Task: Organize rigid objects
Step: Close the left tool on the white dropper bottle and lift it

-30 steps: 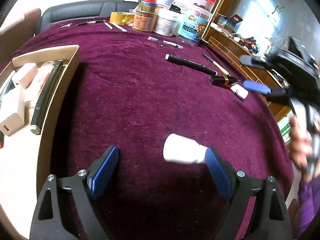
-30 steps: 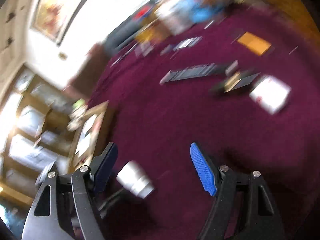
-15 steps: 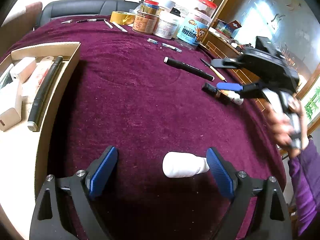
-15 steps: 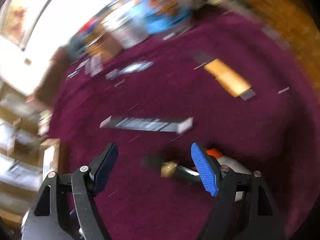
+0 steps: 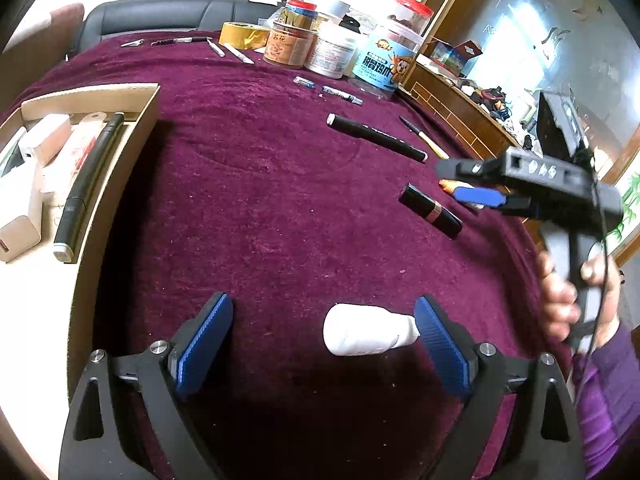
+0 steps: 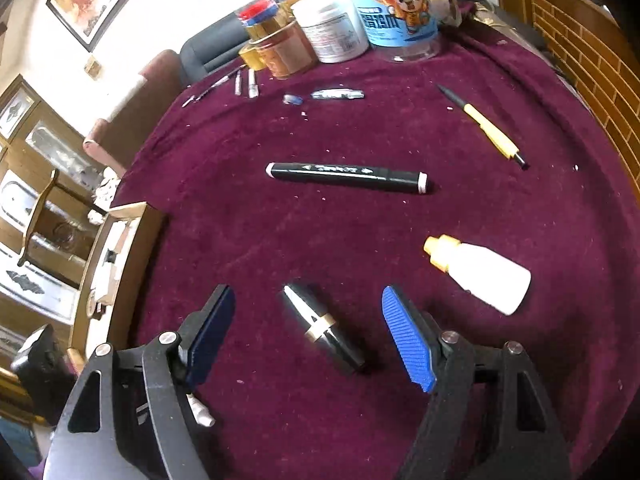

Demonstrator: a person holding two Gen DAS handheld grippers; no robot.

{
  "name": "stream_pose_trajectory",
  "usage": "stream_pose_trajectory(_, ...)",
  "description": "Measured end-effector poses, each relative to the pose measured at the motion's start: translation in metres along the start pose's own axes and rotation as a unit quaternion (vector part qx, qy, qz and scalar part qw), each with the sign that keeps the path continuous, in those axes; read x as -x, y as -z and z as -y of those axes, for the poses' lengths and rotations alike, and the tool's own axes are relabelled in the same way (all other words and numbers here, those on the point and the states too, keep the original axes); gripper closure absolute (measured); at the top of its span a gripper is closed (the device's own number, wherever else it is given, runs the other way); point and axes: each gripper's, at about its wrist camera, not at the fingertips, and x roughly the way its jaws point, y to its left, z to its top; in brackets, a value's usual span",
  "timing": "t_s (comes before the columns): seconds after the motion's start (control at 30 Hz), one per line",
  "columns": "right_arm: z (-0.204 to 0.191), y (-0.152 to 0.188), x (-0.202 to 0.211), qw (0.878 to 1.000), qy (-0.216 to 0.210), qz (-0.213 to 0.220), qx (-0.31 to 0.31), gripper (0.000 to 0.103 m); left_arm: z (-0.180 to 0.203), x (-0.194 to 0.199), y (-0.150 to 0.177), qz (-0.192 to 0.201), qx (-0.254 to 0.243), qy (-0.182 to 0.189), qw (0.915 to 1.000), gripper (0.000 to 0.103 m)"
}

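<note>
Between the spread blue pads of the right gripper (image 6: pixel 308 340) lay the short black lipstick tube with a gold band (image 6: pixel 322 328), resting on the maroon velvet tablecloth (image 6: pixel 320 232) and touched by neither pad. Its long axis ran roughly fore and aft along the gripper's pointing line, angled a little toward the right pad at the near end, so a squeeze across its narrow width looked like the coming move. Ahead and to the right of that gripper lay the small white plastic bottle with an orange cap (image 6: pixel 478 274), and farther ahead the long black marker with white ends (image 6: pixel 347 178) lay crosswise, with a yellow pen (image 6: pixel 490 132) beyond it to the right.

The left gripper (image 5: pixel 322 350) also stood wide, its jaws just easing apart. A white plastic bottle (image 5: pixel 366 330) lay crosswise on the cloth between its pads, its neck end just beside the right pad, the left pad well clear; whether the neck touched could not be told.

Well to the left of both grippers sat the open cardboard box (image 5: pixel 120 168), which held white rectangular blocks (image 5: pixel 22 212) and a long dark pen-like stick (image 5: pixel 86 188) along its right wall. The right hand seemed the nearer one to the lipstick.
</note>
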Motion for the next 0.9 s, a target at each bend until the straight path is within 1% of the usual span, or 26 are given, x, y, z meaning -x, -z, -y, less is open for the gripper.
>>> stream_pose_trajectory(0.1,-0.004,0.006,-0.014,1.000,0.012,0.024,-0.010,0.027,0.000,0.000,0.000,0.000,0.001,0.001,1.0000,0.014)
stream_pose_trajectory(0.17,-0.001,0.015,-0.015,0.998,0.009,0.060,-0.033,0.027,0.000,0.000,0.000,0.000,0.001,0.003,1.0000,0.013)
stream_pose_trajectory(0.2,0.002,0.017,-0.016,0.997,0.010,0.070,-0.042,0.027,0.000,0.000,0.000,0.000,0.001,0.005,1.0000,0.012)
stream_pose_trajectory(0.23,0.010,0.021,-0.018,0.995,0.004,0.083,-0.060,0.027,0.000,0.000,0.000,0.000,0.001,0.005,1.0000,0.012)
stream_pose_trajectory(0.3,0.018,0.022,-0.019,0.993,-0.014,0.090,-0.074,0.028,0.001,0.001,0.000,-0.001,-0.002,0.001,1.0000,0.012)
stream_pose_trajectory(0.37,0.025,0.022,-0.011,0.991,-0.025,0.106,-0.080,0.028,0.006,0.000,0.001,-0.004,-0.015,-0.018,0.9997,0.012)
stream_pose_trajectory(0.4,0.027,0.022,-0.010,0.990,-0.018,0.111,-0.080,0.028,0.010,0.000,0.002,-0.006,-0.024,-0.031,0.9992,0.012)
stream_pose_trajectory(0.43,0.031,0.023,-0.014,0.992,0.000,0.104,-0.077,0.027,0.015,-0.001,0.003,-0.008,-0.032,-0.044,0.9985,0.012)
stream_pose_trajectory(0.53,0.040,0.022,-0.013,0.989,-0.025,0.109,-0.093,0.027,0.027,-0.002,0.004,-0.010,-0.049,-0.097,0.9940,0.012)
stream_pose_trajectory(0.57,0.040,0.021,-0.014,0.989,-0.026,0.108,-0.094,0.026,0.030,-0.004,0.004,-0.016,-0.049,-0.106,0.9930,0.012)
stream_pose_trajectory(0.67,0.037,0.020,-0.016,0.990,-0.021,0.107,-0.087,0.025,0.039,-0.010,0.003,-0.041,-0.037,-0.102,0.9932,0.012)
stream_pose_trajectory(0.73,0.034,0.021,-0.015,0.991,-0.011,0.106,-0.079,0.024,0.043,-0.015,0.005,-0.059,-0.026,-0.091,0.9937,0.012)
stream_pose_trajectory(0.8,0.031,0.021,-0.015,0.992,-0.004,0.105,-0.074,0.024,0.048,-0.013,0.007,-0.062,-0.019,-0.094,0.9935,0.013)
stream_pose_trajectory(0.87,0.032,0.023,-0.015,0.992,-0.004,0.106,-0.074,0.024,0.048,-0.009,0.010,-0.064,-0.002,-0.078,0.9949,0.013)
stream_pose_trajectory(0.9,0.033,0.023,-0.015,0.992,-0.005,0.106,-0.074,0.024,0.049,-0.008,0.011,-0.062,0.002,-0.073,0.9954,0.015)
